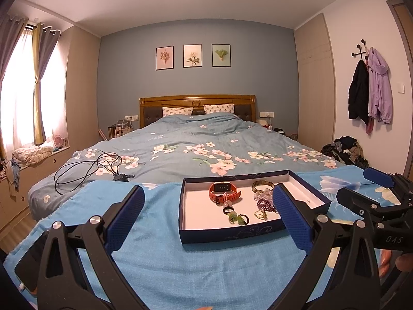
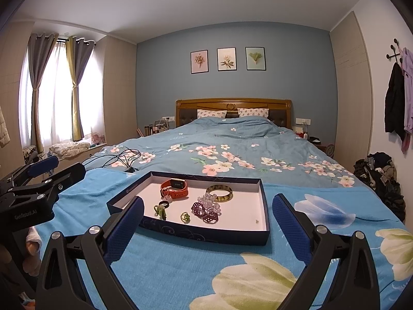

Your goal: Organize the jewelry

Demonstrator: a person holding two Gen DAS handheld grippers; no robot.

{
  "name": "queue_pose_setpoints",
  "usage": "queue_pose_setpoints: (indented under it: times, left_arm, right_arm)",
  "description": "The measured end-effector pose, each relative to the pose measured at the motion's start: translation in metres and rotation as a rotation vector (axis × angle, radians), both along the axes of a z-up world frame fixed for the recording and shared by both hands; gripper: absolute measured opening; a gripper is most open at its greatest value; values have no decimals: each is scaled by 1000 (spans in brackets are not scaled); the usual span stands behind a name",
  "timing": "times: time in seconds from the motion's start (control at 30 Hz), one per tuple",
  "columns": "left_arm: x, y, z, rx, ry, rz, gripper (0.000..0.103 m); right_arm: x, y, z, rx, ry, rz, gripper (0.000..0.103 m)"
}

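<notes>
Both the left gripper and the right gripper gape wide and empty; the jewelry tray lies at twelve o'clock, long axis crosswise, seemingly nearer the right.

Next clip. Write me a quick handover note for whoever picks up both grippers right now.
Left gripper: open, empty, short of the tray's near wall.
Right gripper: open, empty, also short of the tray.
Tray sits on the blue blanket at the foot of the bed. Loose inside it: orange watch, bangle, clear bead bracelet, purple bead bracelet, black ring, green pieces, a tiny item near the right wall.
Done: nothing evident.
Left: sort all of it.
</notes>
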State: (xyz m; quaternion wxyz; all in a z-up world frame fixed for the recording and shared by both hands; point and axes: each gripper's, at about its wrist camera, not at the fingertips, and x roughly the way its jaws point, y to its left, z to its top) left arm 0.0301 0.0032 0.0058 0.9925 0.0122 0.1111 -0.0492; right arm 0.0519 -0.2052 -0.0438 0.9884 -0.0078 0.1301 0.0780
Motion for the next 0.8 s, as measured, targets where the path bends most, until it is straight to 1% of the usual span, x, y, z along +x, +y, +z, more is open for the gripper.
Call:
queue_pose_setpoints:
  times: [0.53,0.8]
  left_arm:
    - [-7,0,1,-2,-33,12,98]
    - [-7,-1,2,-3,-36,13,98]
  right_arm:
    - [-1,-1,1,9,-5,-2,96]
    - [-2,-1,2,9,-8,-4,96]
